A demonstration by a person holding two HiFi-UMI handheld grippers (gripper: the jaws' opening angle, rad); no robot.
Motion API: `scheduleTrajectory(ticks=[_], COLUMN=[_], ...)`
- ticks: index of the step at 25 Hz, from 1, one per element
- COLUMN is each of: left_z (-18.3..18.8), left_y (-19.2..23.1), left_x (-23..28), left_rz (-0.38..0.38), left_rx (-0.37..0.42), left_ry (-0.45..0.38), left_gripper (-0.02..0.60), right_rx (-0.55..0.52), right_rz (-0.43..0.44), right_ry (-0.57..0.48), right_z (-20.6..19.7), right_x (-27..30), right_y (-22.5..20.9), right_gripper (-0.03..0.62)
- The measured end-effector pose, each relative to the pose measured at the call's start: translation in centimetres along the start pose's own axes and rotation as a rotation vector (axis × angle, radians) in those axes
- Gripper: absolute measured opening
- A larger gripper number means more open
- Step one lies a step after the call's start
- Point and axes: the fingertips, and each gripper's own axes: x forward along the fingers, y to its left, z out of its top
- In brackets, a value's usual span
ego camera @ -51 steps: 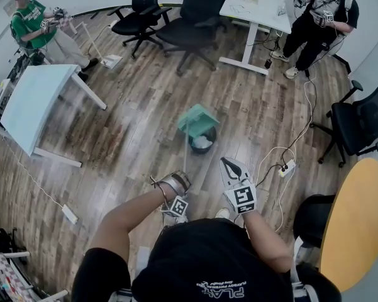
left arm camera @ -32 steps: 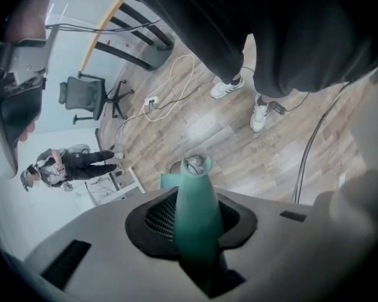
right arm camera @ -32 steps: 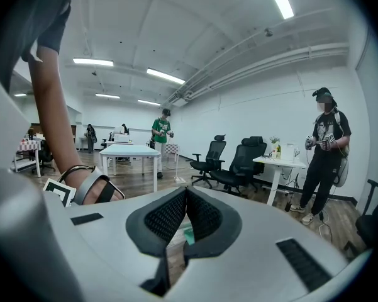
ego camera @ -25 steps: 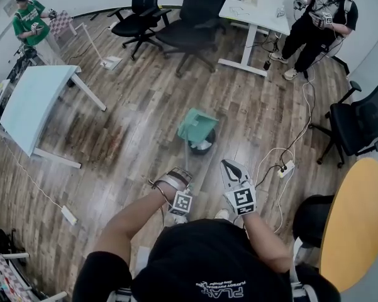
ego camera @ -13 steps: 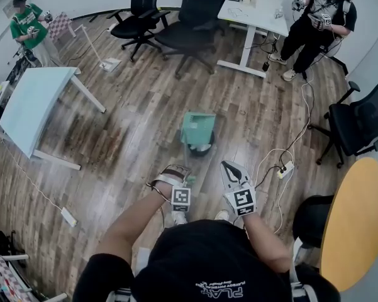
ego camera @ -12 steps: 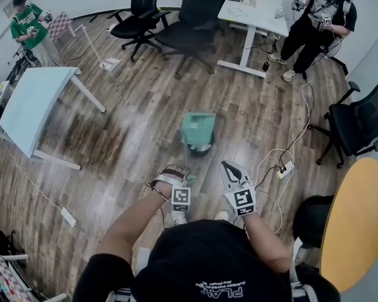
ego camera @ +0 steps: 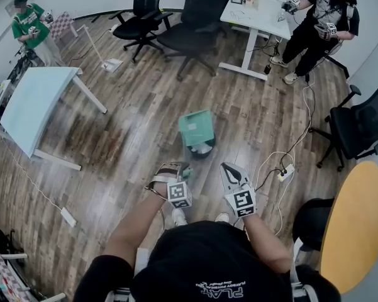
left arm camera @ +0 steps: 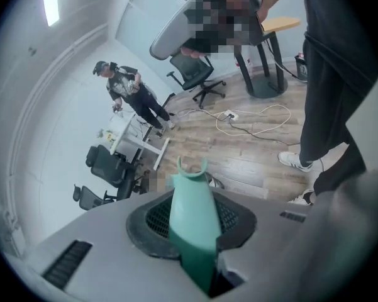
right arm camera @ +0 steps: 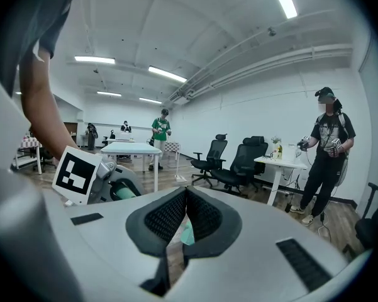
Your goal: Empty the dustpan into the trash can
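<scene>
Head view: dustpan point(ego camera: 196, 127) hangs tilted over the trash can point(ego camera: 203, 150), its pan covering the can's far rim. The long handle point(ego camera: 186, 162) runs from the can back toward the person. Left gripper point(ego camera: 178, 170) is on the can's near side, at the handle's end. Right gripper point(ego camera: 231, 170) is beside it, off the handle.

Left gripper view: jaws clamped on the teal handle, which points straight ahead toward the can.

Right gripper view: jaws together, nothing gripped, teal showing beyond them.

Judgement: the tipping falls to the left hand, rolling the pan about the handle's axis
</scene>
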Motion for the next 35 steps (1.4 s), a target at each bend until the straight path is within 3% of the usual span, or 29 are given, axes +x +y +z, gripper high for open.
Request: scheduleTrajectory(ticks=[4,10,24,31,35], left_z=[0.0,-0.9,-4.5,-6.4,-7.7], left_y=[0.3,1.4,5.1,7.4,8.5], left_x=[-0.5,-1.0,-1.8,-3.3,-4.3], left_rz=[0.009,0.048,0.085,0.128,0.159], left_rx=[-0.026,-0.132,-0.775,-1.003,-1.068], left_ry=[-0.006,-0.015,-0.074,-0.116,-0.134], left_gripper=[0.098,0.098,0.100,0.100,0.100], right_rx=[-0.006,-0.013,-0.025,-0.033,-0.039], right_rz=[0.007,0.009,0.017,0.029,0.034], right_ry=[0.000,-0.001,0.018,0.024,0.024], right_z=[0.1,0.3,0.2,0.5,0.8], right_x=[0.5,0.9,1.9,3.1,4.0], right_y=[0.4,0.3,0.8,1.4,2.1], right_gripper=[0.023,0.023,0.023,0.023,0.023])
